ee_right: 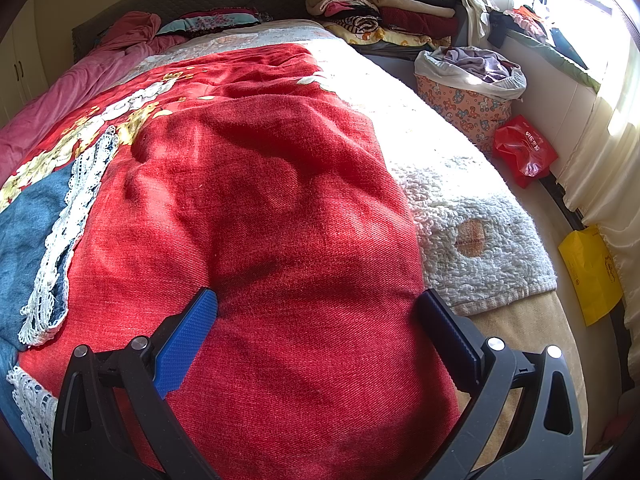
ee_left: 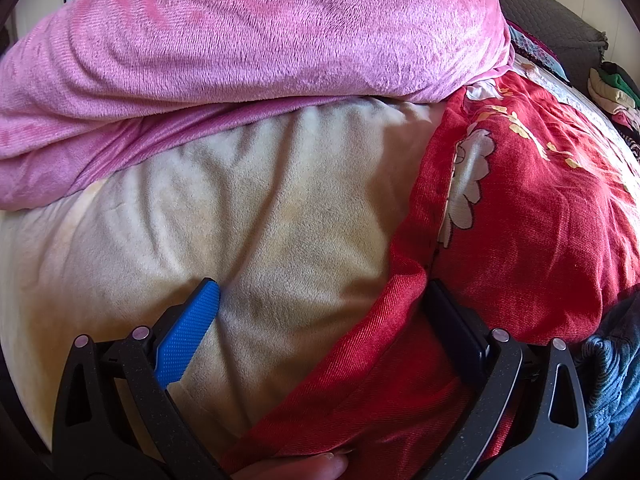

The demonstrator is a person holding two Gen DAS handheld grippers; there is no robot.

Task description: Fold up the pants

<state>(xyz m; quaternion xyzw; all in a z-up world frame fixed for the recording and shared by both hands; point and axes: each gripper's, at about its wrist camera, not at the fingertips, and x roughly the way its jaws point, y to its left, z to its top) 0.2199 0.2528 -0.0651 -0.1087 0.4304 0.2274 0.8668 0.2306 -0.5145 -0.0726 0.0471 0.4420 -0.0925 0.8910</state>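
Observation:
The red woven pants (ee_right: 280, 208) lie spread on the bed, filling the middle of the right wrist view. My right gripper (ee_right: 320, 308) is open, its blue-padded fingers (ee_right: 188, 340) straddling the near end of the red cloth. In the left wrist view the red cloth (ee_left: 360, 380) runs diagonally from the lower middle to the right. My left gripper (ee_left: 324, 300) is open, one blue finger (ee_left: 192, 332) over the beige blanket (ee_left: 248, 208), the other over the red cloth's edge. A fingertip (ee_left: 304, 468) shows at the bottom edge.
A pink fleece blanket (ee_left: 240, 40) is bunched behind the beige one. A blue denim piece with white lace (ee_right: 40, 248) lies left of the pants. A white fluffy towel (ee_right: 472, 232) lies to the right. Folded clothes (ee_right: 380, 4), a laundry basket (ee_right: 468, 92) and bags (ee_right: 520, 148) stand beyond the bed.

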